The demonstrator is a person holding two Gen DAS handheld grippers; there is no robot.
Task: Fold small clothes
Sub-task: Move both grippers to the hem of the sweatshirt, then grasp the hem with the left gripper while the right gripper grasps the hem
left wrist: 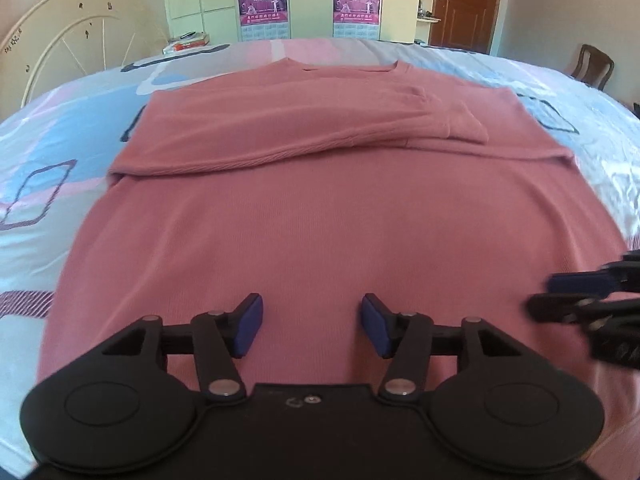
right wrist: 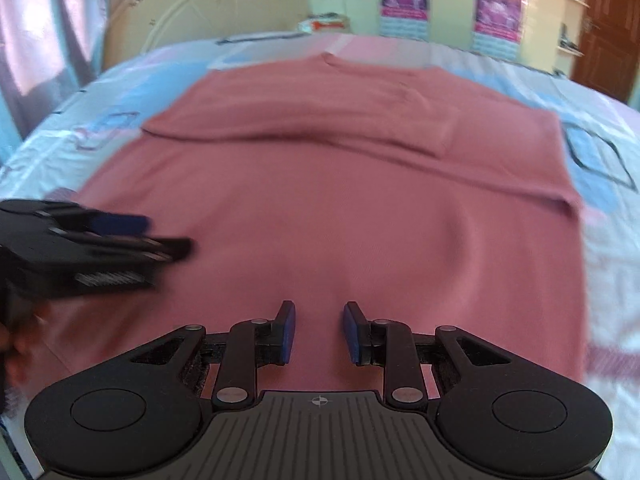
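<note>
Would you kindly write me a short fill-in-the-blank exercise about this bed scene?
1. The sweater spread on the bed is ____ in colour.
2. Its sleeves lie folded across the ____.
3. The left hand-held gripper has nothing between its ____ pads.
4. The closed door is made of ____.

Missing words: pink; chest; blue; wood

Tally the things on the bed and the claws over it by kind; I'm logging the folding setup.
Pink sweater: 1
Patterned bedsheet: 1
Claws: 2, left claw and right claw, both open and empty
Total: 4
</note>
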